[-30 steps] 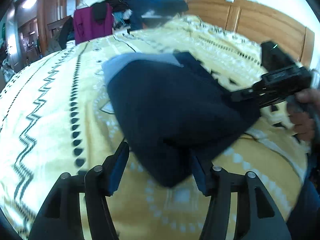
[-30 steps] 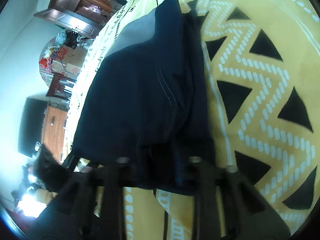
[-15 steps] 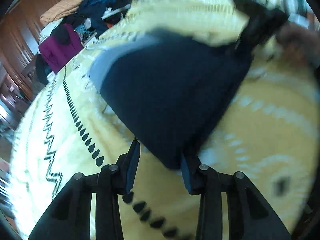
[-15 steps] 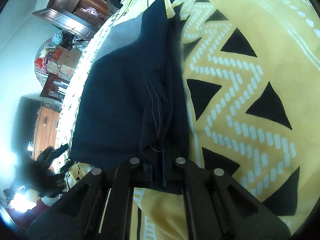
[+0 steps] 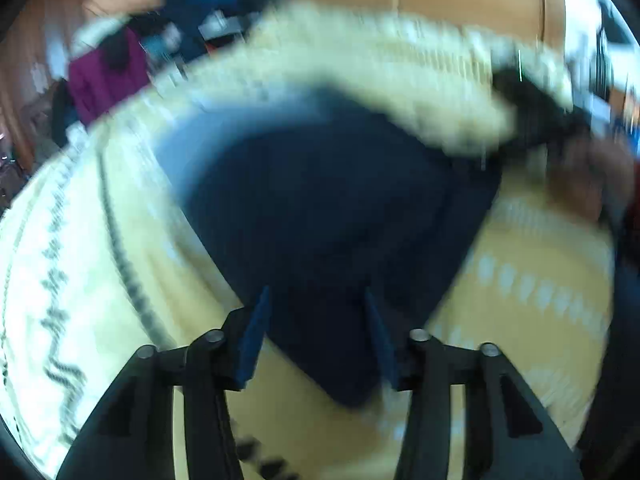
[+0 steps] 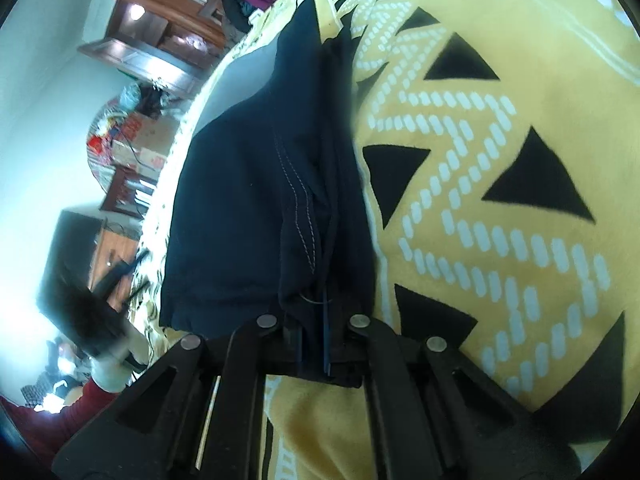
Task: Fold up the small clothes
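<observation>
Right wrist view shows the right gripper [image 6: 316, 344] closed on the dark garment [image 6: 260, 184]. The left gripper [image 5: 316, 332] stands open around a corner, holding nothing. If it closes late, the fold can slide on the blanket [image 6: 500, 208].

Heavy motion blur smears the whole left wrist view. The right wrist view is sharp, evenly daylit, with glare whitening its left edge; fisheye bending warps both rims.

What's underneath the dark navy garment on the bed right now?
The navy garment lies on the yellow patterned blanket. A light grey piece shows at its far end. Anything else under it is covered.
</observation>
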{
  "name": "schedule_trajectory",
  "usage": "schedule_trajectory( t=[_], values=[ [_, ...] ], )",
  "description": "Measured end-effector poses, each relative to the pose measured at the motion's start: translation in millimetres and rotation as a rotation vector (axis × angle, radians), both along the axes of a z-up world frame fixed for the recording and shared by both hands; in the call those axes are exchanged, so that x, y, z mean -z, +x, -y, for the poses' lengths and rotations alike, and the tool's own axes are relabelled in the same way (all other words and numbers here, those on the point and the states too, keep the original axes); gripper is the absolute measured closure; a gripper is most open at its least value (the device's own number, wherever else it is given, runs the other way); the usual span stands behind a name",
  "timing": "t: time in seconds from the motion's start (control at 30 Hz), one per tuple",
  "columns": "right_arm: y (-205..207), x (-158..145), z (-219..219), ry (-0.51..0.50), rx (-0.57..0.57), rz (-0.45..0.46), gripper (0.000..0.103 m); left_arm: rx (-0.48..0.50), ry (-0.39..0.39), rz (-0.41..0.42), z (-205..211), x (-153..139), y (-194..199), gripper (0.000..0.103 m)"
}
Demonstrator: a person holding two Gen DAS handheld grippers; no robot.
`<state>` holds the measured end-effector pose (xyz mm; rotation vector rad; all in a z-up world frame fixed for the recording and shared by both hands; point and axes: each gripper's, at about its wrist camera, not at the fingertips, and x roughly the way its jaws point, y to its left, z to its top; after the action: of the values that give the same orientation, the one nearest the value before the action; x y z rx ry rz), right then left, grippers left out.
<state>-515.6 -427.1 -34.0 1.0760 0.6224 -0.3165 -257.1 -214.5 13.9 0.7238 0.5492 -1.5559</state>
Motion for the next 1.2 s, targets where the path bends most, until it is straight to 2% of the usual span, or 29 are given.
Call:
schedule_trajectory(
  t=[0.1,0.17,0.23,0.27,0.3,0.33,0.37,0.47,0.57,0.63,0.67,0.7,0.73,0.77,0.83,0.87,0.93,0.97,1.0,1.03,1.07,1.13,1.2],
  values=[
    [-4.0,3.5,-2.3,-0.009,0.014,0.030,0.100,-0.020,-0.113,-0.001,40.2,-28.4,20.8,0.053],
    [-4.4,2.6,-4.4,-0.033,0.011,0.026,0.100,-0.038,-0.126,0.018,81.6,-24.7,38.1,0.053],
    [-5.7,2.6,-5.9,-0.047,0.007,0.031,0.100,-0.063,-0.068,0.062,119.4,-2.6,51.5,0.050],
    [-6.3,3.3,-5.7,-0.049,0.006,0.037,0.100,-0.091,0.004,0.099,142.1,20.1,58.6,0.035],
    [-6.4,4.0,-5.4,-0.049,0.006,0.041,0.100,-0.099,0.070,0.092,161.1,45.0,68.0,0.026],
    [-6.9,5.0,-5.2,-0.048,0.006,0.046,0.100,-0.098,0.066,0.053,165.9,53.2,73.8,0.024],
    [-8.3,6.2,-4.9,-0.045,0.006,0.052,0.100,-0.105,0.060,0.026,168.9,48.4,80.6,0.024],
    [-12.5,8.0,-6.8,-0.040,0.009,0.065,0.101,-0.085,0.026,-0.001,171.2,27.7,79.0,0.038],
    [-17.4,11.1,-9.7,-0.035,0.010,0.075,0.100,-0.141,-0.075,-0.071,178.2,4.6,97.3,0.038],
    [-18.9,11.8,-10.4,-0.034,0.011,0.079,0.100,-0.165,-0.101,-0.056,192.7,0.4,104.4,0.038],
    [-20.4,12.0,-9.8,-0.034,0.012,0.080,0.101,-0.181,-0.082,-0.031,206.3,5.4,106.9,0.038],
    [-21.8,12.4,-9.9,-0.033,0.013,0.084,0.100,-0.205,-0.028,0.010,217.7,14.5,111.3,0.036],
    [-21.8,12.5,-8.9,-0.031,0.015,0.085,0.100,-0.229,0.065,0.062,232.4,33.1,115.0,0.035],
    [-23.3,13.1,-7.4,-0.028,0.015,0.086,0.100,-0.239,0.140,0.041,240.0,47.2,122.1,0.033],
    [-26.6,13.4,-5.9,-0.021,0.014,0.093,0.100,-0.284,0.134,-0.057,236.8,46.2,136.0,0.031],
    [-27.5,11.2,-6.9,-0.029,0.015,0.084,0.099,-0.311,0.123,-0.053,228.0,36.5,137.6,0.034],
    [-24.5,0.1,-13.1,-0.085,0.012,0.036,0.093,-0.321,0.091,-0.043,202.7,15.5,130.7,0.036],
    [-21.0,-10.2,-20.2,-0.142,0.005,-0.008,0.083,-0.314,0.074,-0.042,181.2,4.7,123.9,0.035],
    [-18.0,-20.8,-27.7,-0.193,-0.005,-0.038,0.054,-0.304,0.059,-0.038,162.2,-4.4,118.4,0.030],
    [-15.9,-33.9,-37.5,-0.247,-0.007,-0.060,0.030,-0.297,0.047,-0.029,141.6,-11.6,111.1,0.027],
    [-15.8,-49.7,-50.3,-0.320,0.009,-0.087,0.001,-0.292,0.043,-0.020,116.2,-18.8,100.4,0.024],
    [-17.8,-74.9,-75.9,-0.457,0.023,-0.124,0.000,-0.300,0.045,-0.017,65.7,-29.0,84.5,0.018],
    [-18.1,-88.5,-99.6,-0.550,0.038,-0.201,0.000,-0.334,0.048,-0.048,16.0,-34.2,66.2,0.011]
  ],
)
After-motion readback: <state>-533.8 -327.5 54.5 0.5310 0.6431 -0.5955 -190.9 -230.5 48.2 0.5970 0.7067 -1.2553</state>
